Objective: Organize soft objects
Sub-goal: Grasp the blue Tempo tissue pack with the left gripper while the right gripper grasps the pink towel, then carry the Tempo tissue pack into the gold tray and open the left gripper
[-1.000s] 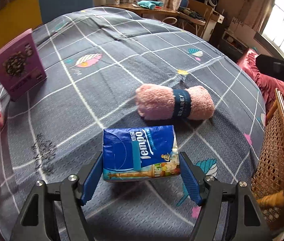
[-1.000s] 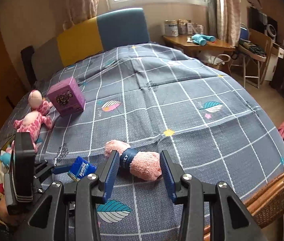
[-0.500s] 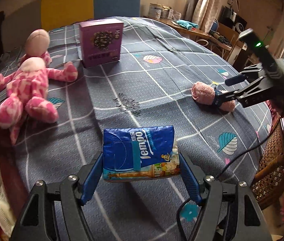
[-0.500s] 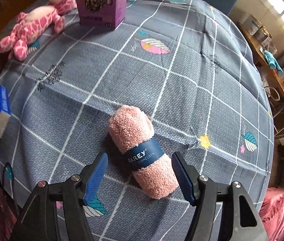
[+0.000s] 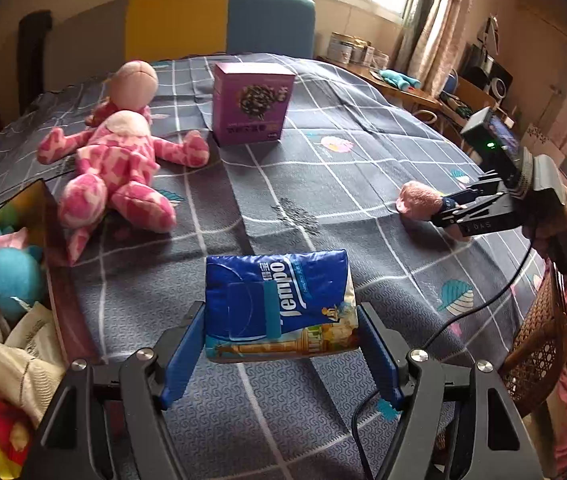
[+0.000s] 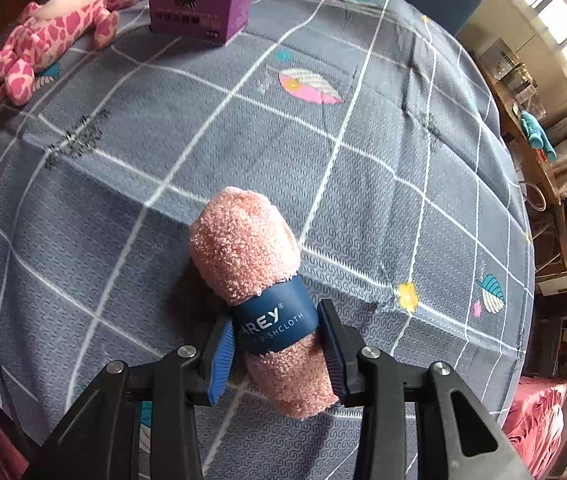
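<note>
Bed [image 5: 323, 168]: broad surface under a grey-blue woven cover with white grid lines and scattered leaf and flower prints; a few low creases. Wide bare stretches of cover lie between the items.

Headboard [image 5: 219, 20]: padded, yellow and blue panels, at the far edge.

Bin [image 5: 49, 216]: dark-walled, at the bed's left edge, heaped with soft toys and cloth in blue, cream, red and yellow.

Giraffe [image 5: 115, 168]: plush, pink with darker patches, limbs splayed, lying flat near the bin's far corner, just beside the box.

Box [image 5: 251, 104]: purple card, square-sided, standing upright on the cover, well apart from both grippers.

Chair [image 5: 535, 344]: woven cane with a rounded wooden frame, at the bed's right edge.

Tissue pack [image 5: 279, 304]: glossy blue plastic wrap, "Tempo" lettering, soft rectangular pillow shape with a printed picture strip along the near side. Held off the cover in the left gripper [image 5: 281, 354], whose blue pads press its two short ends.

Towel [image 6: 259, 296]: pink terry roll, fuzzy, cylindrical, bound by a dark blue paper band marked "DISHCLOTH". Lies on the cover toward the bed's right side. The right gripper [image 6: 277, 354] is narrowed onto it, ribbed blue pads touching the band on both sides; open cover all round the roll.
</note>
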The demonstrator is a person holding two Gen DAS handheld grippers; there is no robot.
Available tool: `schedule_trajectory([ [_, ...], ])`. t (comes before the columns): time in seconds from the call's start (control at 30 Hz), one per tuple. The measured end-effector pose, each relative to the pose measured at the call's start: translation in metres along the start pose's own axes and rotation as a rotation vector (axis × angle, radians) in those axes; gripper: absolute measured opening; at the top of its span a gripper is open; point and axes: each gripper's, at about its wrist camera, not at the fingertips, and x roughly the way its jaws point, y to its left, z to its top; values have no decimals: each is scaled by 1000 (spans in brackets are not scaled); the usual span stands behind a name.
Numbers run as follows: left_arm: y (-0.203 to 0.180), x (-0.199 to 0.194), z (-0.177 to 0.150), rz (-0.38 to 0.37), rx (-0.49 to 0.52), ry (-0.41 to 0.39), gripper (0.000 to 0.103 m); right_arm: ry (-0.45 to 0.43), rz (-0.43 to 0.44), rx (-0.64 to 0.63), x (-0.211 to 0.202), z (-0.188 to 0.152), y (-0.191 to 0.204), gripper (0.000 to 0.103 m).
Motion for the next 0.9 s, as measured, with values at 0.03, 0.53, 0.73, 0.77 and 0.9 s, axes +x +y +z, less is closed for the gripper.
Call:
schedule_trajectory([
  [0.03, 2, -3, 0, 13, -7, -7, 74, -28, 1, 7, -9, 2, 4, 39],
  [0.53, 32, -57, -5, 166, -87, -138, 74, -142, 291, 57, -31, 23, 144, 40],
  [0.73, 47, -79, -16, 227, -114, -179, 74, -187, 212, 69, -14, 16, 164, 43],
  [0.77, 50, -82, -18, 236, -119, -187, 74, -194, 221, 79, -12, 15, 161, 44],
  [0.9, 60, -90, -25, 263, -145, -199, 74, -234, 247, 96, -10, 9, 156, 44],
])
